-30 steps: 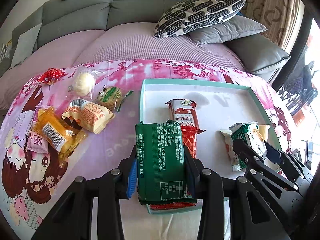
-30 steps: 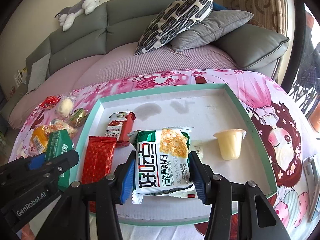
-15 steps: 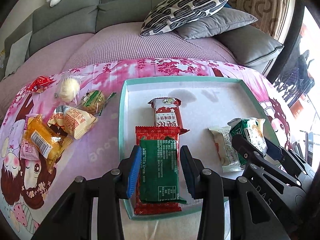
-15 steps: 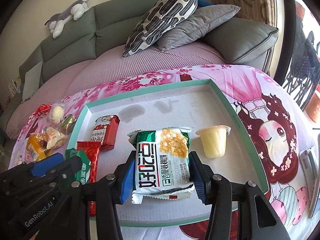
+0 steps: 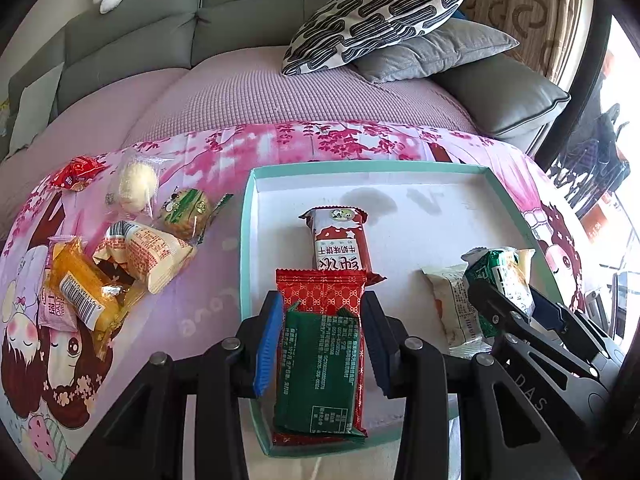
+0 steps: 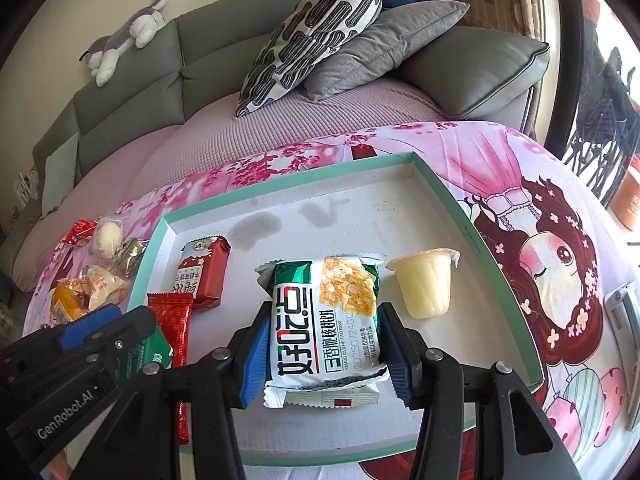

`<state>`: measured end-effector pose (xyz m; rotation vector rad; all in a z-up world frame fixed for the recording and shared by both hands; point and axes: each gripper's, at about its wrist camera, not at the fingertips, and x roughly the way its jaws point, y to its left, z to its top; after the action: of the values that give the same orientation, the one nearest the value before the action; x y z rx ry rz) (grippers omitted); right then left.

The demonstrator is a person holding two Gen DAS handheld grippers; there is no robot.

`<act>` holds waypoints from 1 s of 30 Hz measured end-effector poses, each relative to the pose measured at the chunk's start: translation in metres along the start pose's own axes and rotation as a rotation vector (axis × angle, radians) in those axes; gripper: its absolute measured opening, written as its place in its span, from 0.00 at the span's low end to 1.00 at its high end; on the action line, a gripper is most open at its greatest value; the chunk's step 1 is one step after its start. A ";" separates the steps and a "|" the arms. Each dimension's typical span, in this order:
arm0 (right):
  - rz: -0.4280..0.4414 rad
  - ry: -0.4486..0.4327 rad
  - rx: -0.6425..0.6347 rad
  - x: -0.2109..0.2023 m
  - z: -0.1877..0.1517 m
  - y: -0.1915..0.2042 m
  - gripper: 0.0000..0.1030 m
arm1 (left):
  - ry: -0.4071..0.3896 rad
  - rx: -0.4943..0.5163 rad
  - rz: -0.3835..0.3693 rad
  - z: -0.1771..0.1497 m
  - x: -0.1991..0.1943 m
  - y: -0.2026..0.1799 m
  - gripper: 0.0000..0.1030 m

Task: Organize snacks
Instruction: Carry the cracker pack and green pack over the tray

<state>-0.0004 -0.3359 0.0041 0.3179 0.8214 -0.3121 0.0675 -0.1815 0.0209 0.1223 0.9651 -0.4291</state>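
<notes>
My left gripper (image 5: 322,344) is shut on a dark green packet (image 5: 320,368), which hangs just over a red patterned packet (image 5: 320,288) at the near left of the teal-rimmed white tray (image 5: 246,240). Behind these lies a red-and-white biscuit packet (image 5: 340,240). My right gripper (image 6: 324,340) is shut on a green-and-white walnut-cake packet (image 6: 324,312), low over the tray's middle and above a white packet (image 6: 320,396). A yellow jelly cup (image 6: 424,284) stands on its rim just to the right. The left gripper (image 6: 120,332) shows at the lower left of the right wrist view.
Loose snacks lie on the pink cloth left of the tray: a red candy (image 5: 78,170), a white bun (image 5: 136,184), a green cookie (image 5: 186,210), a beige packet (image 5: 148,252) and an orange packet (image 5: 80,288). A grey sofa with cushions (image 5: 380,20) runs behind. A metal object (image 6: 624,312) lies at the right.
The green packet in my left gripper has shifted from over the tray's left rim to above the red patterned packet inside the tray. My right gripper keeps its hold and has rolled slightly.
</notes>
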 end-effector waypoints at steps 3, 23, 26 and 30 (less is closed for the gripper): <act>0.004 0.005 -0.009 0.002 0.000 0.003 0.52 | 0.007 -0.012 -0.007 -0.001 0.001 0.006 0.40; -0.018 0.011 -0.059 -0.004 -0.002 0.015 0.52 | 0.053 -0.002 -0.015 -0.022 -0.005 0.011 0.42; -0.018 0.012 -0.059 -0.004 -0.003 0.014 0.52 | 0.063 -0.007 -0.022 -0.024 -0.003 0.013 0.42; -0.017 0.019 -0.059 -0.003 -0.004 0.014 0.52 | 0.072 -0.001 -0.023 -0.025 0.000 0.011 0.42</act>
<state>0.0007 -0.3213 0.0059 0.2594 0.8509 -0.3003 0.0523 -0.1641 0.0056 0.1266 1.0385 -0.4477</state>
